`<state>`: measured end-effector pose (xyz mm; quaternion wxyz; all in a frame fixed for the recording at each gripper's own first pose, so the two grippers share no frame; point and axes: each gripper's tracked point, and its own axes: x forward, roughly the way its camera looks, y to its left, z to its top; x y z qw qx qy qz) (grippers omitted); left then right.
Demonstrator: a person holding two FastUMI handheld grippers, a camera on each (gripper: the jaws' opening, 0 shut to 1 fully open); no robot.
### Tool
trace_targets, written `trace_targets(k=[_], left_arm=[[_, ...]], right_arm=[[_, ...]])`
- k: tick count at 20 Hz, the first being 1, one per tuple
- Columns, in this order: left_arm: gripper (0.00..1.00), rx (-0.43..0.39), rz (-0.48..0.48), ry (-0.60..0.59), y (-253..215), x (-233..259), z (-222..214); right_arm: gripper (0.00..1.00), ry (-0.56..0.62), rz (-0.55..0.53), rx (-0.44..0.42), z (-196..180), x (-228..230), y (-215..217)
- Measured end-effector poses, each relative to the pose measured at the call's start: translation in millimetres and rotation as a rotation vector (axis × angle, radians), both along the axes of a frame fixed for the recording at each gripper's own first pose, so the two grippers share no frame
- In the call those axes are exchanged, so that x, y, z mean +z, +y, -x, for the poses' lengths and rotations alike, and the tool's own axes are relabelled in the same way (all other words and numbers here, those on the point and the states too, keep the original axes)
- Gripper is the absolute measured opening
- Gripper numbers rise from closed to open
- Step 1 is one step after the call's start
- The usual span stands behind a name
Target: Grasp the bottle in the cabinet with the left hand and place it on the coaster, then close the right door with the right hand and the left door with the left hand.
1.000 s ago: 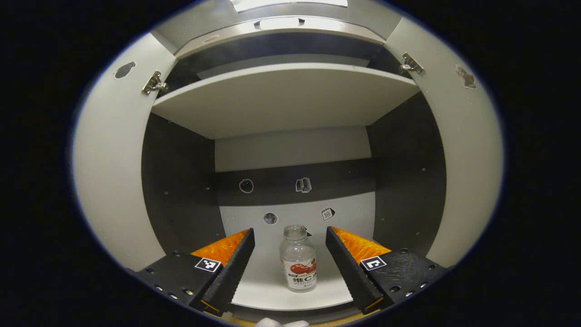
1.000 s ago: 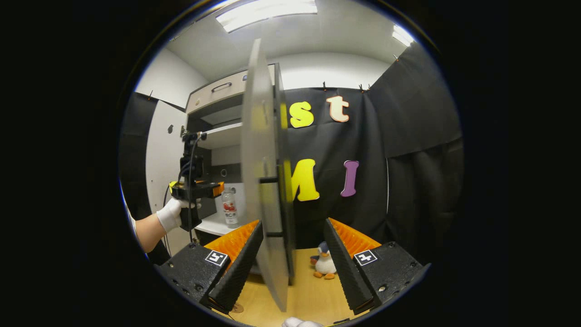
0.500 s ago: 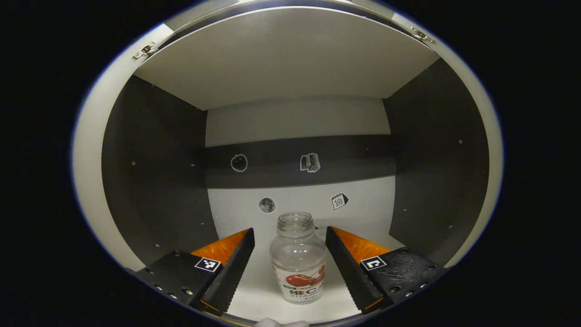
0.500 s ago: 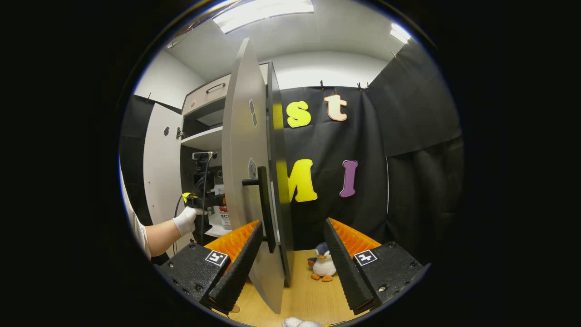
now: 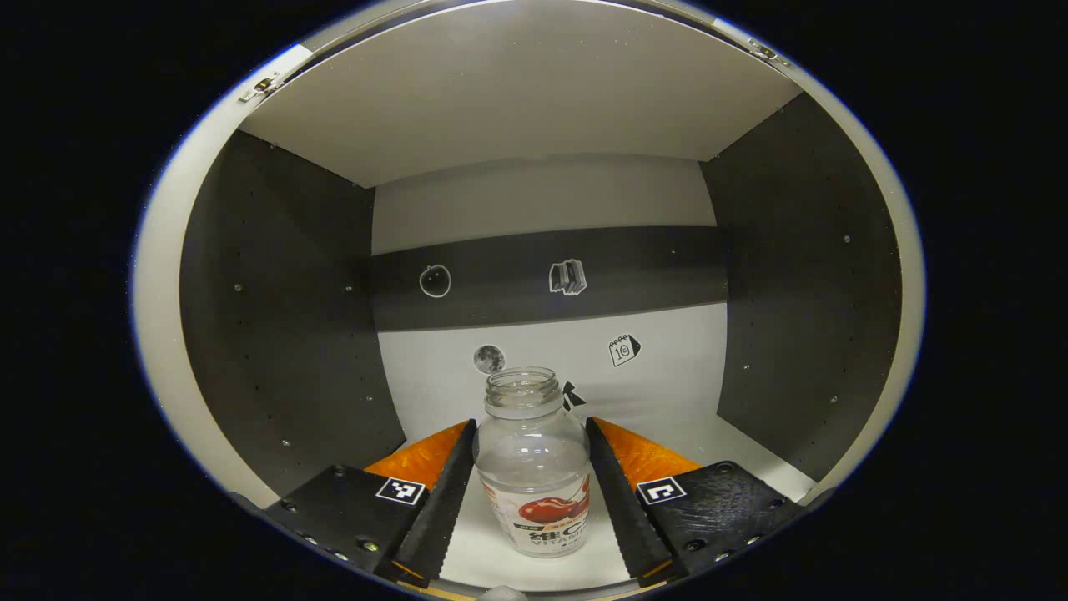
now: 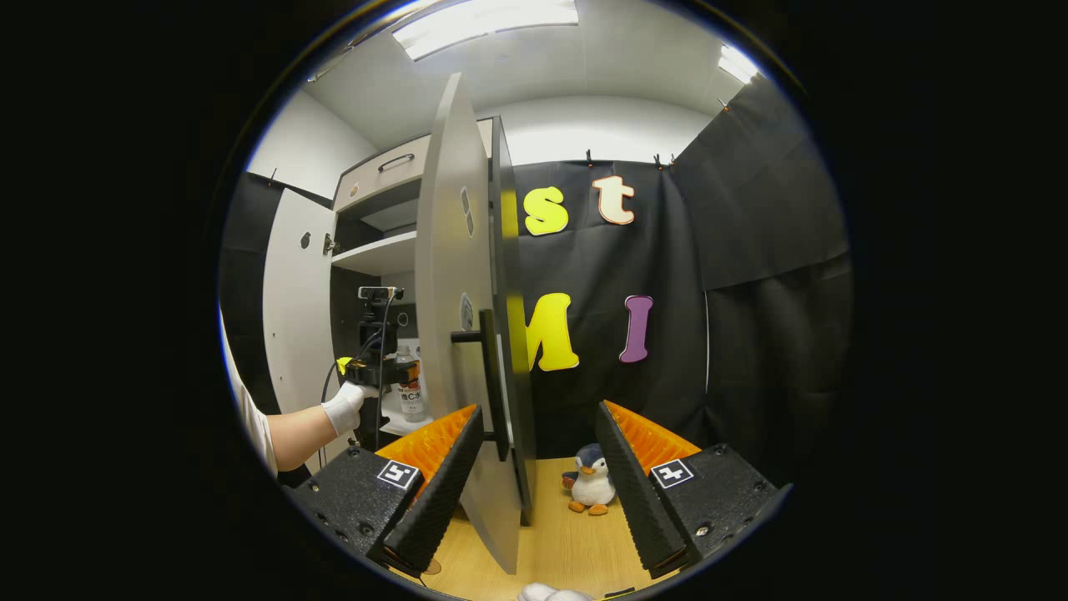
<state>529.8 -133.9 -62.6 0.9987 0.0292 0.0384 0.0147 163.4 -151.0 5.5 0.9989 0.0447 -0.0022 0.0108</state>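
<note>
I count one bottle [image 5: 534,467], uncapped and upright on the cabinet's lower shelf [image 5: 667,417], and two doors, both open. My left gripper [image 5: 531,488] has narrowed since half a second ago; its fingers flank the bottle, contact uncertain. My right gripper [image 6: 534,476] gapes around the right door's [image 6: 455,334] edge, gripping nothing.

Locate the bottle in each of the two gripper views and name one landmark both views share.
Left gripper view: the bottle stands low in the centre on the cabinet floor, between the left gripper's fingers, which flank its sides.
Right gripper view: the bottle is small at left of centre, inside the cabinet, just left of the right door.
Shared landmark: the pale shelf above the bottle.
</note>
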Motion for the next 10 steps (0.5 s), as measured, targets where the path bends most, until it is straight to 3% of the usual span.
trace_targets(k=[9, 10], left_arm=[[0.8, -0.118, 0.038, -0.098, -3, 0, -1], [0.77, -0.128, 0.033, -0.107, -4, 0, -1]], right_arm=[[0.83, 0.02, 0.052, -0.059, 51, -2, 61], [0.83, 0.029, 0.054, -0.064, 59, -4, 69]])
